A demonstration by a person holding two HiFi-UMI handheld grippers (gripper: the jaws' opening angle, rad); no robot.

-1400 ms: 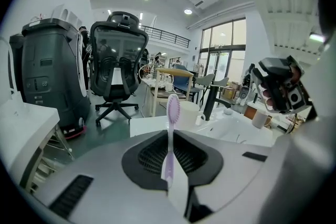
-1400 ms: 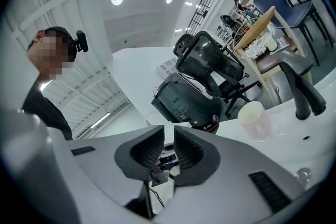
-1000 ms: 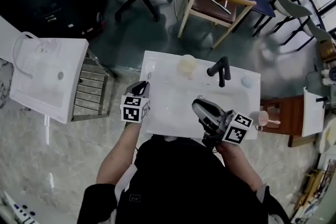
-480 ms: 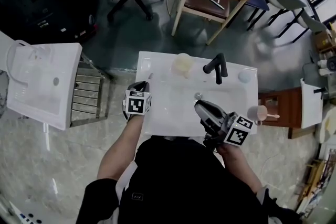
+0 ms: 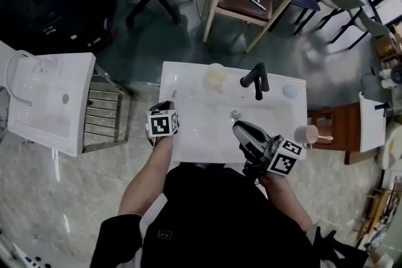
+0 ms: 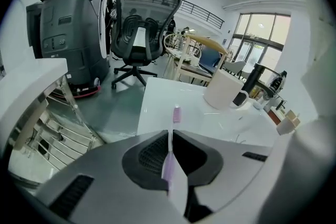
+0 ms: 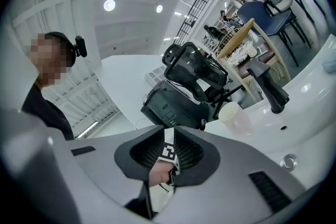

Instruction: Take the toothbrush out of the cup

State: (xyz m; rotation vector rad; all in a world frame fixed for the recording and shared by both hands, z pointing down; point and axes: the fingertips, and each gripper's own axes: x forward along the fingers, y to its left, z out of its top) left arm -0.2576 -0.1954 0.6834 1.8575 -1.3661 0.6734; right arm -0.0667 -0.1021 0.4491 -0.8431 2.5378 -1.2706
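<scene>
Compared with one second before, the left claw [image 5: 166, 106] has come lower toward the front left part of the white table [image 5: 195, 135]. Its marker cube now faces the head camera more flatly. It still pinches the toothbrush [image 6: 170, 152], which is out of the cup [image 5: 215, 77]. The cup stands at the back of the table, just left of the black faucet [image 5: 256, 80], as before. The right claw [image 5: 240, 129] has kept its place over the front right part.

The left gripper view shows the lilac handle pressed between the two jaws, with the pink bristle head sticking out over the table. In the head view the brush is only a small pale tip. The right gripper view shows its jaws a little apart with nothing between them. Through the gap appear the other claw's marker cube [image 7: 168, 150] and the hand [image 7: 156, 174] that holds it.

A pink cup [image 5: 306, 134] stands at the table's right edge; what it stands on I cannot make out. The lower end of the handle is hidden inside the left claw.
</scene>
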